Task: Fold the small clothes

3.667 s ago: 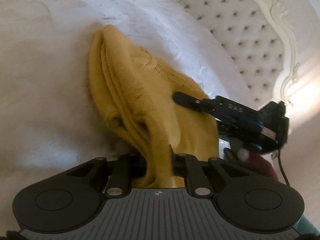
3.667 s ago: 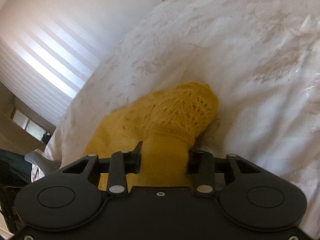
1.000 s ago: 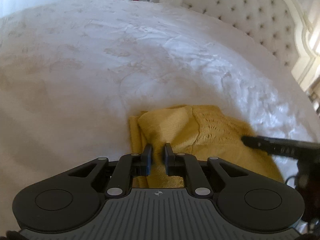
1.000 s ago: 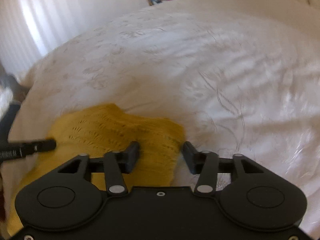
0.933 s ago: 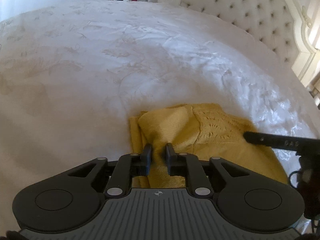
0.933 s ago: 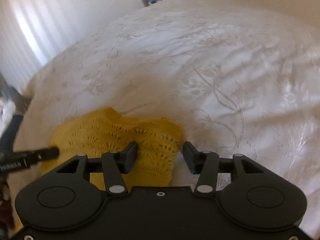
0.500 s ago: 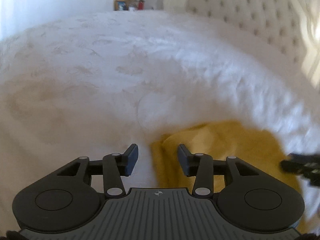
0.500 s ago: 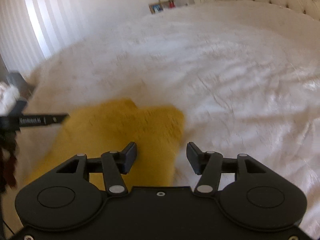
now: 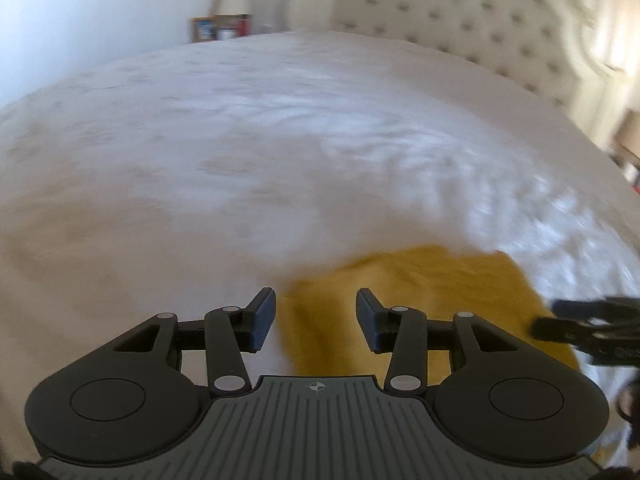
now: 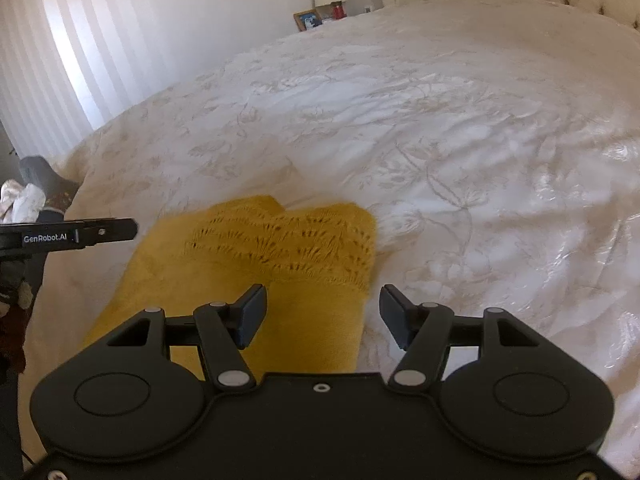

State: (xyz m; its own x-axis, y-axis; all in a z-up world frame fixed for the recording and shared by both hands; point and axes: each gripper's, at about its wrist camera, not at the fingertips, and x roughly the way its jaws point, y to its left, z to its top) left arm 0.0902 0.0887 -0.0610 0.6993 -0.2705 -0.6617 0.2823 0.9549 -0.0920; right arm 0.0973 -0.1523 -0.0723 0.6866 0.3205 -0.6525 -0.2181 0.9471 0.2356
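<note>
A small mustard-yellow knitted garment (image 10: 260, 248) lies folded flat on the white bedspread (image 10: 460, 128). It also shows, blurred, in the left wrist view (image 9: 420, 292). My left gripper (image 9: 316, 314) is open and empty, just above the garment's left corner. My right gripper (image 10: 322, 316) is open and empty, above the garment's near right edge. The left gripper's finger shows at the left of the right wrist view (image 10: 80, 234). The right gripper shows blurred at the right of the left wrist view (image 9: 592, 328).
A tufted cream headboard (image 9: 480, 20) stands at the far right. A bedside table with a lamp and picture frames (image 10: 324, 8) is behind the bed. White blinds (image 10: 60, 60) cover the window at left. Dark items and clothes (image 10: 28, 196) lie off the bed's left edge.
Both grippers have let go of the yellow garment, opened and drawn back from it. The garment now lies flat and folded on the bed.
</note>
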